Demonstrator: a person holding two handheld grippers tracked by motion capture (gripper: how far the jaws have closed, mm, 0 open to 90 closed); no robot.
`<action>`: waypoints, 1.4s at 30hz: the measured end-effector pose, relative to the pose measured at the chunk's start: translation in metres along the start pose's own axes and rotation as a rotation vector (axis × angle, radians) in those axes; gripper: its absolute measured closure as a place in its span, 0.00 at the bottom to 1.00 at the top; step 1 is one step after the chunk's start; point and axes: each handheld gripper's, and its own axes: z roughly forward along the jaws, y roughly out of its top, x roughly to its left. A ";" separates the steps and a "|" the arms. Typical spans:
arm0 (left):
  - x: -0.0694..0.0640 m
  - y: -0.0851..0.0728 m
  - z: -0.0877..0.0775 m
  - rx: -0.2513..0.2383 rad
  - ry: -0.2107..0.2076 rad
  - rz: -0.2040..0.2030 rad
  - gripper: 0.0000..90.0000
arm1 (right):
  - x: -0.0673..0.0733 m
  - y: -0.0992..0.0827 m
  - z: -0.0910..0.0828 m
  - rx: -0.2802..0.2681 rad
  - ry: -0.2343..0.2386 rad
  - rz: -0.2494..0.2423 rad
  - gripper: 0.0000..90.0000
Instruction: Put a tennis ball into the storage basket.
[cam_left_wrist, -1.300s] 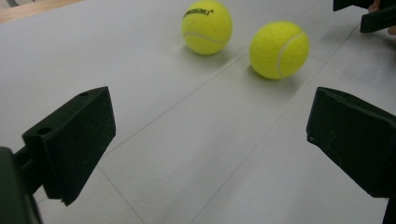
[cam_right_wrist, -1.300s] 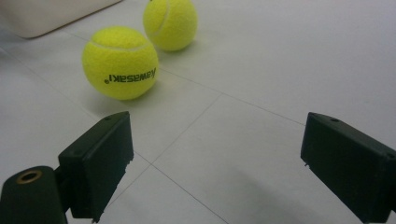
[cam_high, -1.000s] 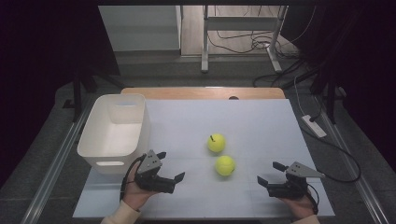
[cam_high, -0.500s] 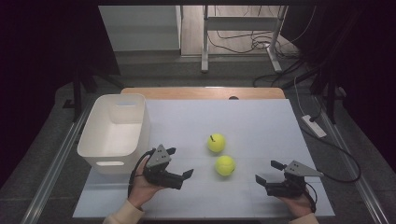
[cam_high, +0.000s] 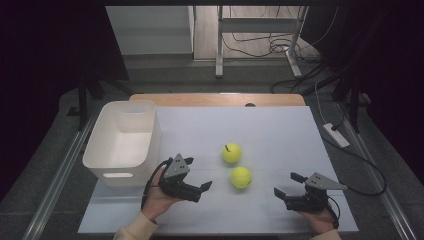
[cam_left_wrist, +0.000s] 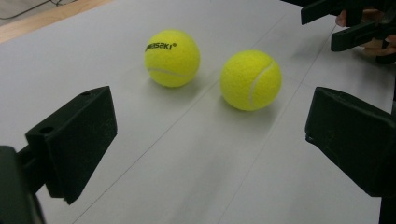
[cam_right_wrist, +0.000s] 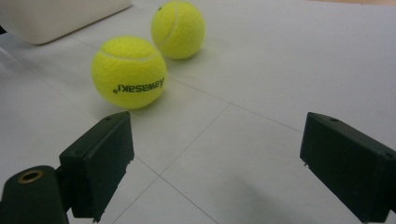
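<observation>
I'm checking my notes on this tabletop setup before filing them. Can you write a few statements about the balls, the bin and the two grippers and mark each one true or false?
1. Two yellow tennis balls, the far ball and the near ball, lie on the table. True.
2. The left gripper is shut on a ball. False: its jaws are open and hold nothing.
3. The white bin stands at the table's left side. True.
4. A ball lies inside the bin. False: both balls are on the table, outside it.
5. The right gripper is open, apart from both balls. True.
</observation>
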 end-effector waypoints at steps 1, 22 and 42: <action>-0.001 0.001 0.001 0.002 -0.001 0.001 0.03 | 0.000 0.000 0.000 -0.004 0.001 0.003 0.11; -0.008 0.014 0.021 0.037 -0.033 0.018 0.03 | 0.000 0.000 -0.001 -0.004 -0.001 0.004 0.11; -0.017 0.022 0.042 0.071 -0.067 0.043 0.03 | 0.000 0.000 -0.001 -0.007 -0.008 0.004 0.11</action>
